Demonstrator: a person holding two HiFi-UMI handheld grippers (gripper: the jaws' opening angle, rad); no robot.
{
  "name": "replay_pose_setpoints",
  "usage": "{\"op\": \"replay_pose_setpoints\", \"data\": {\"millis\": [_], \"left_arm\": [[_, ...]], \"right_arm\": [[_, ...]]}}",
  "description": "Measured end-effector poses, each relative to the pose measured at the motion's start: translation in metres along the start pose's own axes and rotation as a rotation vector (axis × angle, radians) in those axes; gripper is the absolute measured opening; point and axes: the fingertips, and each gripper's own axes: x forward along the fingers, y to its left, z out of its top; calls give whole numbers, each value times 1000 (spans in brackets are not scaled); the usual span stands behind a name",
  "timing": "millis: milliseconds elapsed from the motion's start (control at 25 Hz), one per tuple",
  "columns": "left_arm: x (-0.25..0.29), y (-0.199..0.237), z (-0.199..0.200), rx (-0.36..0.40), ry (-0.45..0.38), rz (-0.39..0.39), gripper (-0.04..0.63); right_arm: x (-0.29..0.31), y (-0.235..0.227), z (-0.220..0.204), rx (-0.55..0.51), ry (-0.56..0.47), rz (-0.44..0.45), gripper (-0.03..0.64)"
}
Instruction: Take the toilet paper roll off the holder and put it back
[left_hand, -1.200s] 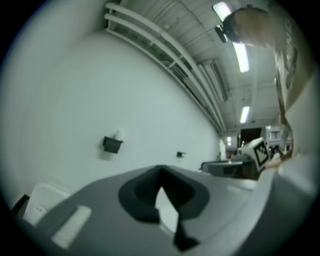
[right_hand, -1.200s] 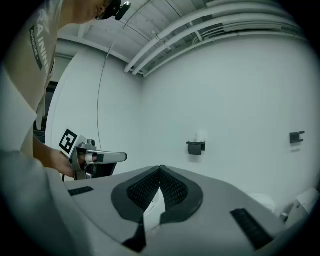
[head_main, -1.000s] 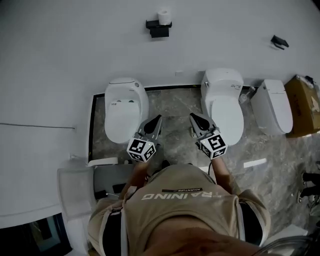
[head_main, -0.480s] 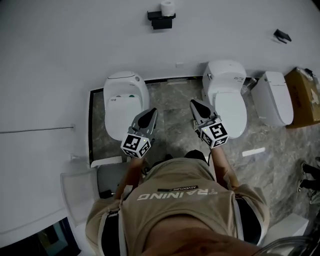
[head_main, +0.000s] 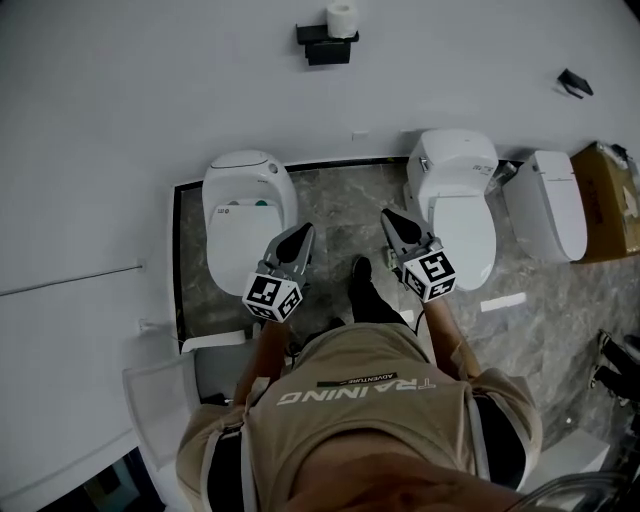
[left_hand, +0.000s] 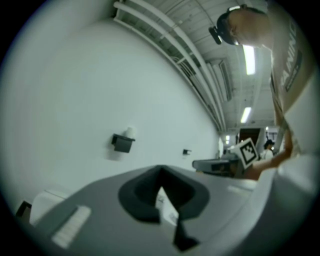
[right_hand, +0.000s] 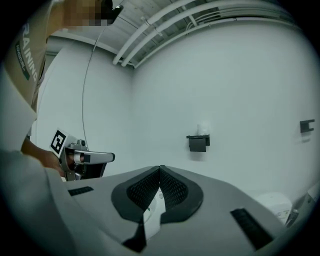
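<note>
A white toilet paper roll (head_main: 342, 17) stands on top of a black holder (head_main: 328, 42) fixed to the white wall, far ahead of both grippers. The roll (left_hand: 130, 132) and holder (left_hand: 122, 142) show small in the left gripper view, and the roll (right_hand: 202, 129) and holder (right_hand: 198, 142) also in the right gripper view. My left gripper (head_main: 298, 238) is shut and empty, pointing level at the wall over the left toilet's edge. My right gripper (head_main: 392, 218) is shut and empty beside the right toilet. In each gripper view the jaws (left_hand: 160, 172) (right_hand: 160, 170) meet with nothing between them.
Two white toilets (head_main: 240, 215) (head_main: 460, 200) flank a marble floor strip (head_main: 345, 215); a third toilet (head_main: 545, 205) and a cardboard box (head_main: 610, 200) stand at right. Another black fixture (head_main: 574, 83) hangs on the wall. The person's foot (head_main: 366, 290) is between the grippers.
Both grippers have moved forward toward the wall and slightly down, still shut. The person's foot has stepped into view between them.
</note>
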Motion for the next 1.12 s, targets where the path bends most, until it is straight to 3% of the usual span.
{"op": "replay_pose_setpoints", "data": {"millis": [440,880,1120], "left_arm": [[126,65,57,88,3,72,0],[198,114,67,26,17,121,0],[234,149,64,14,21,81,0]], "right_arm": [[110,-95,42,-7,-83,135,11],[180,-163,44,16,-22,191,11],[225,-188,52,6,-19,170,11]]}}
